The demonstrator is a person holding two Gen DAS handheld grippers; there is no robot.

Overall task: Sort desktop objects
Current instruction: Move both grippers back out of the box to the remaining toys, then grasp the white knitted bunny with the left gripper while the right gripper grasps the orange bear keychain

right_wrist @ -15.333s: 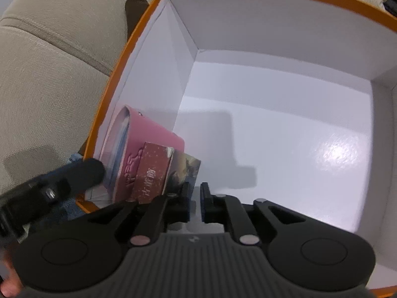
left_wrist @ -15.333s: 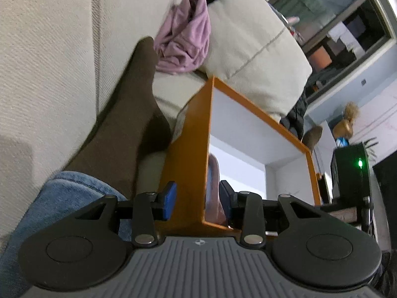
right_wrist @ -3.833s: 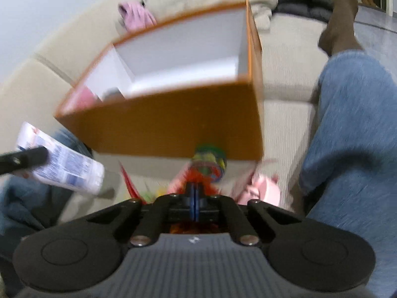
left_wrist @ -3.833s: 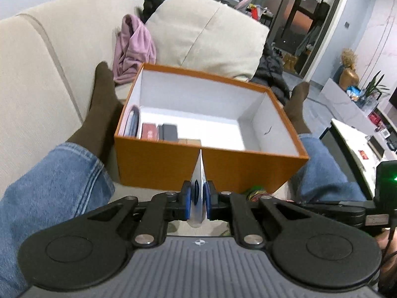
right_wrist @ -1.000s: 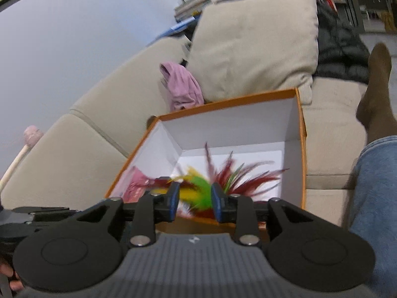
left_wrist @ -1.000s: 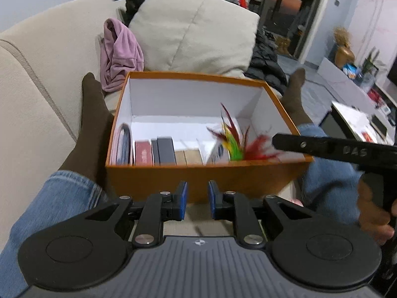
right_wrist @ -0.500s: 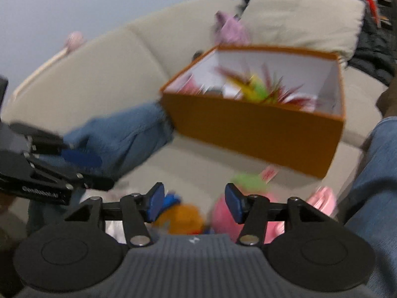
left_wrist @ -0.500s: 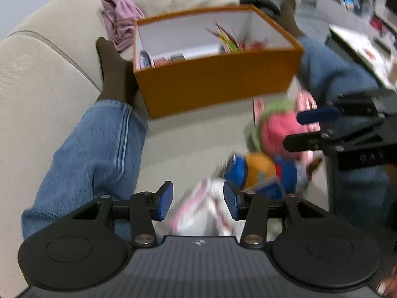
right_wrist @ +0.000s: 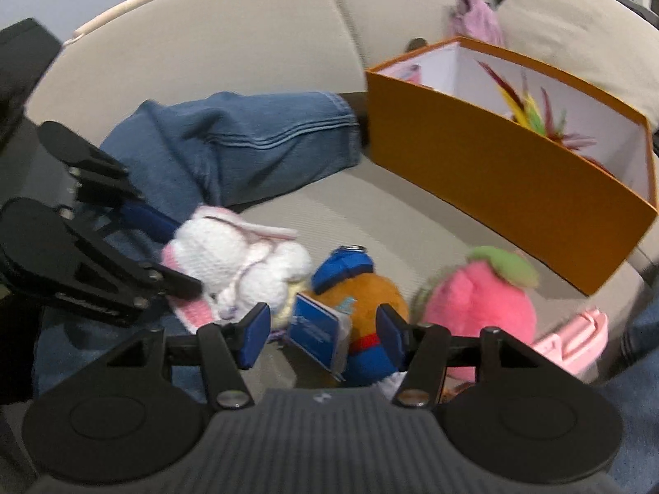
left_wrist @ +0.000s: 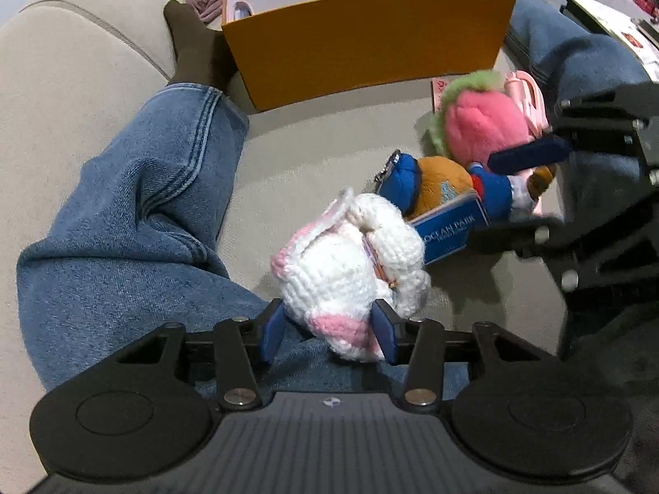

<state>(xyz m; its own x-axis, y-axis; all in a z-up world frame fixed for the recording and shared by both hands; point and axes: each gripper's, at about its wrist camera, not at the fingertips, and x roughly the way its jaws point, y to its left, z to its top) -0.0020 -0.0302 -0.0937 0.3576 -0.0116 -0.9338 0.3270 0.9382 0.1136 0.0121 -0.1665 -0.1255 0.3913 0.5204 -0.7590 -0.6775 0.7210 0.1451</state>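
Both your hands have swung down and away from the orange box (left_wrist: 370, 45), where a second ago the feathered toy (right_wrist: 531, 111) was still between your right jaws; it now lies inside the box, so that item is sorted and you are lining up the next ones. On your left, the left gripper (left_wrist: 329, 329) has come down over the white and pink crocheted toy (left_wrist: 350, 263), which sits on the beige sofa seat (left_wrist: 296, 156) against your denim leg (left_wrist: 136, 206). Its jaws are closing with the toy's lower end between them; the pads sit right at the yarn, and I cannot tell whether they are pressing yet. Further right, the right gripper (right_wrist: 321, 329) straddles the orange plush in blue clothes (right_wrist: 358, 300) and its blue tag (right_wrist: 317, 337). Those jaws are opening, with clear gaps on both sides, so nothing is held there. The pink strawberry plush (right_wrist: 477, 308) and a pink case (right_wrist: 576, 337) wait just beyond, near the box's front wall. In my judgement four things remain outside the box, and two grabs are about to land at once.
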